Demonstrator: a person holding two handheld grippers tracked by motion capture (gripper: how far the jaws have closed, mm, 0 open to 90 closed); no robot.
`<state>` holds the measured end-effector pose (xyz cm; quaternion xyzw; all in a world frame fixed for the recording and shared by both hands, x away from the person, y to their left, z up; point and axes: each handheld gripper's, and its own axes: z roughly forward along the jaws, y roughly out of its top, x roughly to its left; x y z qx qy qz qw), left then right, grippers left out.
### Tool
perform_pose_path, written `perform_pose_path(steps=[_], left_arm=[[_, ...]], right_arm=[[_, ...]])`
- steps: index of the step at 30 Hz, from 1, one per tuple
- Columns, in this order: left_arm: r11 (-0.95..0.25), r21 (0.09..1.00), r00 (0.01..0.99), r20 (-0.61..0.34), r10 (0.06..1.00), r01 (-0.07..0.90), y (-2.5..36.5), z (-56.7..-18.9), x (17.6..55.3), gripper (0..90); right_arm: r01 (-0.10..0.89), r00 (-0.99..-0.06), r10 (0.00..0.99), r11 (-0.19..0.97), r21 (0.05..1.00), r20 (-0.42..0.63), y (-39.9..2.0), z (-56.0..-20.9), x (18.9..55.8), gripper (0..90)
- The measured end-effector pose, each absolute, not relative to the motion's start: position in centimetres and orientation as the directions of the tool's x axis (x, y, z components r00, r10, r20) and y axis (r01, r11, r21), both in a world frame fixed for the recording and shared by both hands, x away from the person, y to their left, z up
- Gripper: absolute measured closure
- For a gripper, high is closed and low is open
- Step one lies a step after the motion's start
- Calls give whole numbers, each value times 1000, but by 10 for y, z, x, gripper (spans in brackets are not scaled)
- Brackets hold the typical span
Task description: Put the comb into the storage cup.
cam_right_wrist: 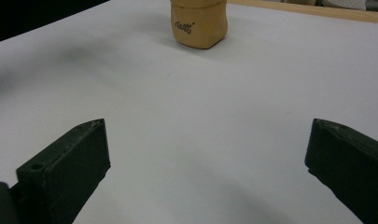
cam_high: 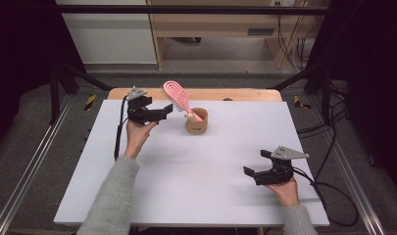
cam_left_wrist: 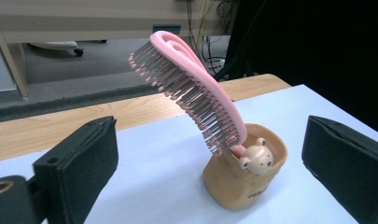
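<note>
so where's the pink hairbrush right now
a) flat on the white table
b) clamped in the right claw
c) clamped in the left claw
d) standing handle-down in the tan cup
d: the pink hairbrush leans with its handle down inside the tan cup, and both claws are open and apart from it.

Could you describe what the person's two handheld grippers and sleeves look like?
Both the left gripper and the right gripper are black, each with two blocky, flat-faced jaws and a grey three-cornered plate on top. A black cable trails from each, the right gripper's looping off the table edge. The left jaw of each has a small round hole near its base. The person wears grey knitted sleeves.
</note>
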<state>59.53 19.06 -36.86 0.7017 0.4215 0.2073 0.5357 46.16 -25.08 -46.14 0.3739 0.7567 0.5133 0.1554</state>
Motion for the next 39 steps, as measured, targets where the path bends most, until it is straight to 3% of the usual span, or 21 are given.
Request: perform_pose_path(steps=[24,39], left_arm=[[-152,942,660,-89,746,300,203,-359,547,0],[-192,936,694,-72,716,295,221,-379,512,0]], right_arm=[[398,-668,729,180,900,150,-252,-460,461,2],[394,-668,728,175,902,151,-252,-459,461,2]])
